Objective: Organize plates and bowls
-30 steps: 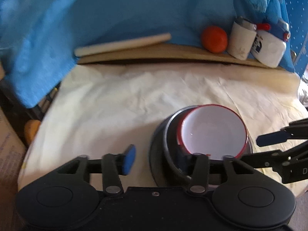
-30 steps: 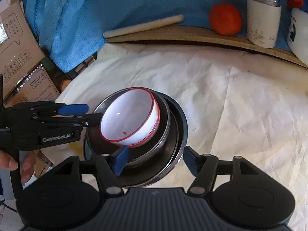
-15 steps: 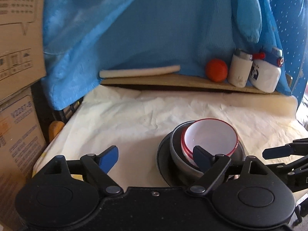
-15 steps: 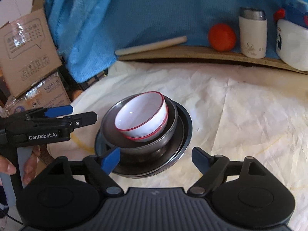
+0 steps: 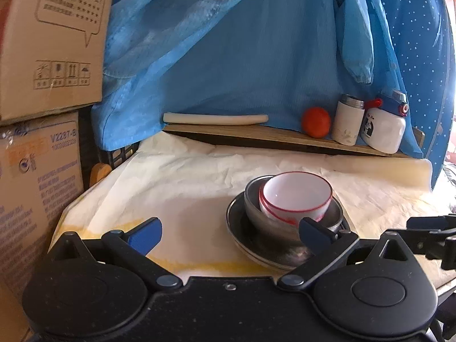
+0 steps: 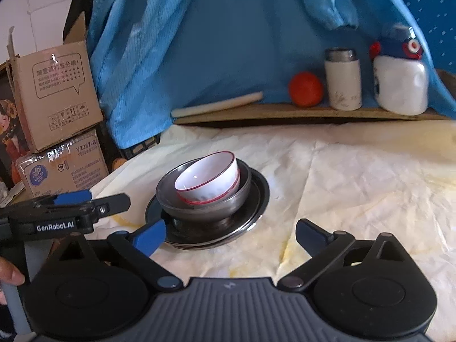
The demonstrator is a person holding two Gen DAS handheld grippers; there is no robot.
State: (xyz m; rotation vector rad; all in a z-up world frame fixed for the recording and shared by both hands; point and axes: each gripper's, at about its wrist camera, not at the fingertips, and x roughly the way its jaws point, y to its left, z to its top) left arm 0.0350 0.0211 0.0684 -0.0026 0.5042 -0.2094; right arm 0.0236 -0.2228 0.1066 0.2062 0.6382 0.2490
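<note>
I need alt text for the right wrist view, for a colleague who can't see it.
A white bowl with a red rim sits tilted inside a metal bowl on a dark plate, on a cream cloth. The right gripper is opening with nothing between its fingers; the left gripper reaches in from the left. An orange and two bottles stand behind.

We saw bright daylight coming from the right side, where the edge of the left view was washed out. The white bowl [image 6: 206, 176] carried a small glare spot. Both pictures were slightly soft, and the fisheye lens bent the cardboard boxes [image 5: 48, 42] at the edges.
</note>
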